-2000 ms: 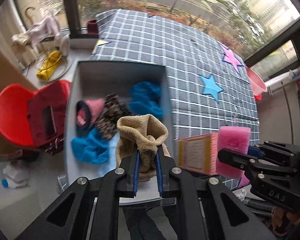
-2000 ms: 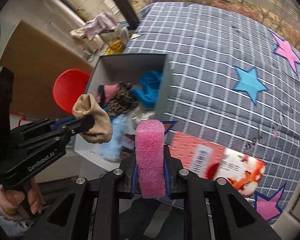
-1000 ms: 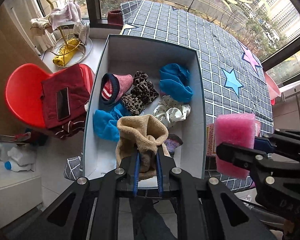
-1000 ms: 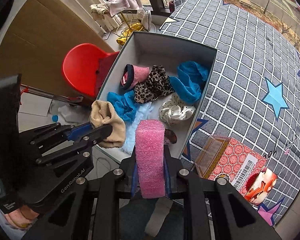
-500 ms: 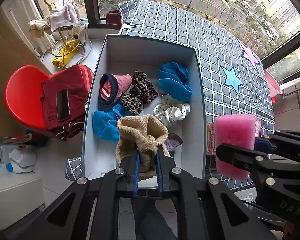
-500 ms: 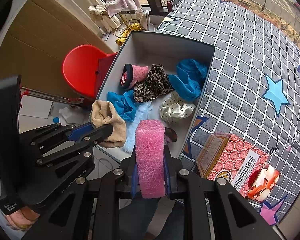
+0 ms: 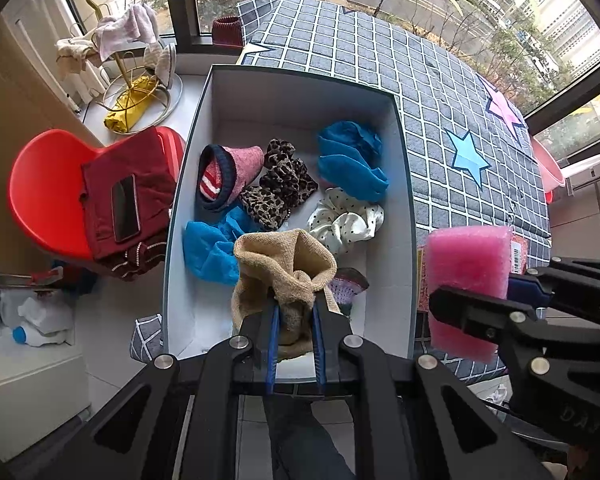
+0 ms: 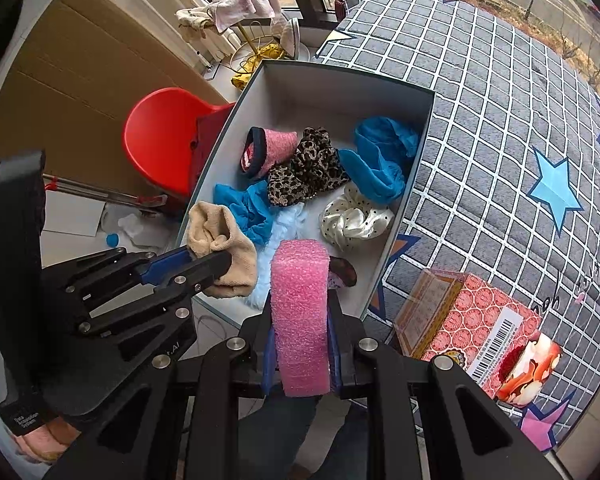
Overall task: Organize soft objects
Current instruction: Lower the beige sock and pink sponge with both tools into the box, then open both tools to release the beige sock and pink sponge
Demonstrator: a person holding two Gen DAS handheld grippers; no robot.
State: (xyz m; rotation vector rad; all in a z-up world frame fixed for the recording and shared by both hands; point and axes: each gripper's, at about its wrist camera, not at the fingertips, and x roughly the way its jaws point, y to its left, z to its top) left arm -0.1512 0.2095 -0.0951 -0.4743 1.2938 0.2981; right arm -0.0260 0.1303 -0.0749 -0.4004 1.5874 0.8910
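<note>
My left gripper (image 7: 294, 312) is shut on a tan knitted sock (image 7: 284, 268), held above the near end of an open grey box (image 7: 300, 76). My right gripper (image 8: 300, 316) is shut on a pink foam sponge (image 8: 300, 312), just above the box's near right corner. In the right wrist view the left gripper (image 8: 216, 264) and its tan sock (image 8: 220, 240) hang over the box's (image 8: 348, 76) near left wall. Inside lie a pink sock (image 7: 228, 176), a leopard scrunchie (image 7: 280, 188), blue cloths (image 7: 352, 160), and a white dotted scrunchie (image 7: 344, 220).
The box sits on a grey checked mattress (image 7: 440, 92) with star patches. A red patterned carton (image 8: 472, 320) lies to the right of the box. A red chair (image 7: 48, 192) with a phone and clothes stands left of the box, and a gold rack (image 7: 128, 60) behind it.
Two seconds ago both grippers were lower and nearer the carton; they rose to look down into the box. Over the last second nothing has moved.
</note>
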